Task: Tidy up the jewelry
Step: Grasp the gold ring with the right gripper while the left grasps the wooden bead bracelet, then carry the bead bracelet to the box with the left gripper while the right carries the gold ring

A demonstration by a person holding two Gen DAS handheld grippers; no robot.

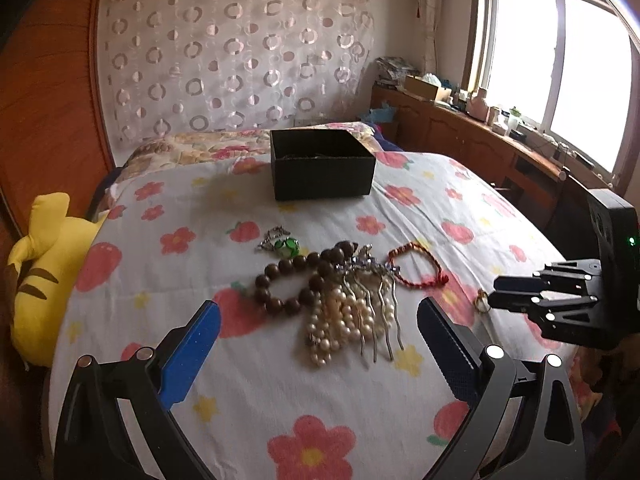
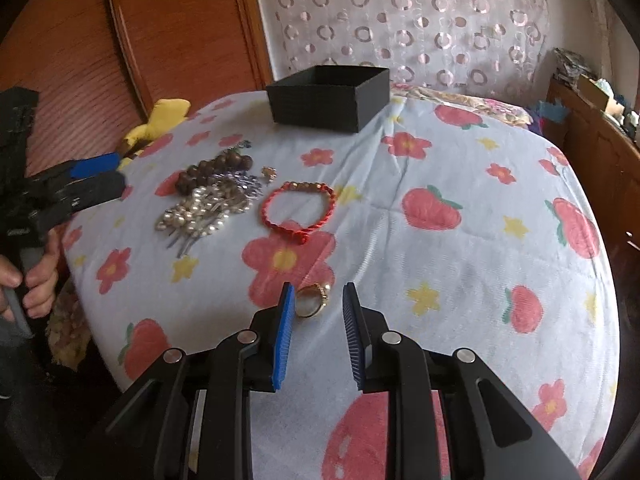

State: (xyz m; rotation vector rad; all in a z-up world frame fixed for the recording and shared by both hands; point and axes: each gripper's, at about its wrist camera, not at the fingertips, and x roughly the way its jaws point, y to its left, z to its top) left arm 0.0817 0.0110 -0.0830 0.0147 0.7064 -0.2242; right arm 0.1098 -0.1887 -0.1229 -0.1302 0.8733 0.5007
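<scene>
While I look along the left gripper, I see its fingers spread wide and holding nothing, hovering low over the flowered bedspread. Straight ahead between the fingertips lies the jewelry heap: a brown bead bracelet, a pearl strand and a metal hair comb tangled together. Just past the heap on the left sits a green-stone piece, and to the right a red cord bracelet. Farther ahead stands the open black box. Off to my right the right gripper reaches in sideways, its tips right at a gold ring. A yellow plush toy lies far left.

From the right wrist, I see the right gripper held level and low, jaws partly open, with the gold ring lying on the bedspread between the fingertips, against the left pad; the far pad stands clear, so nothing is clamped. Ahead and slightly left lies the red cord bracelet, the heap with its pearl strand farther left, the black box beyond. At far left a hand holds the left gripper pointing toward the heap.
</scene>
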